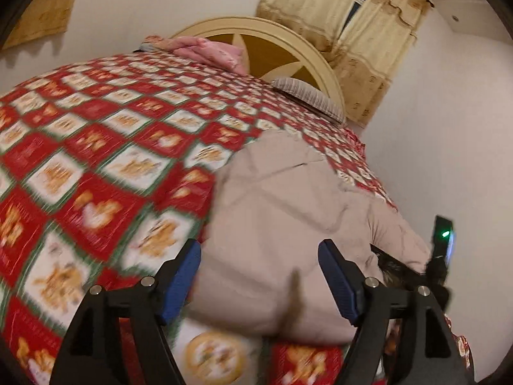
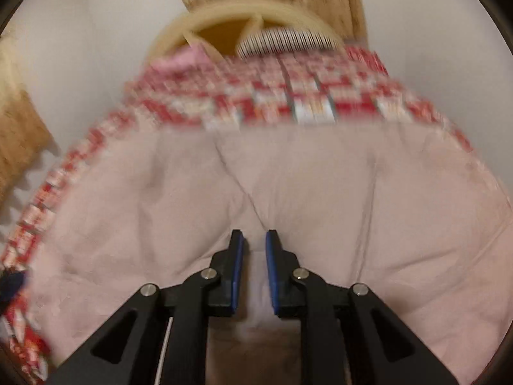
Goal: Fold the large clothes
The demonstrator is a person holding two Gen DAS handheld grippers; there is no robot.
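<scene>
Beige puffy coat (image 1: pixel 282 211) lies rumpled on the checkered bedspread (image 1: pixel 105 147); left claw (image 1: pixel 259 256) gapes empty, right claw (image 2: pixel 254 240) nearly closed, pinching a fold.

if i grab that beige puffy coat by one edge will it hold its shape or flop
Probably flop: the coat lies slumped in soft folds and creases on the bedspread. It looks padded, so likely bulky yet light for its size. The smooth shell may slip, though the right tongs seem to pinch a fold of it.
</scene>
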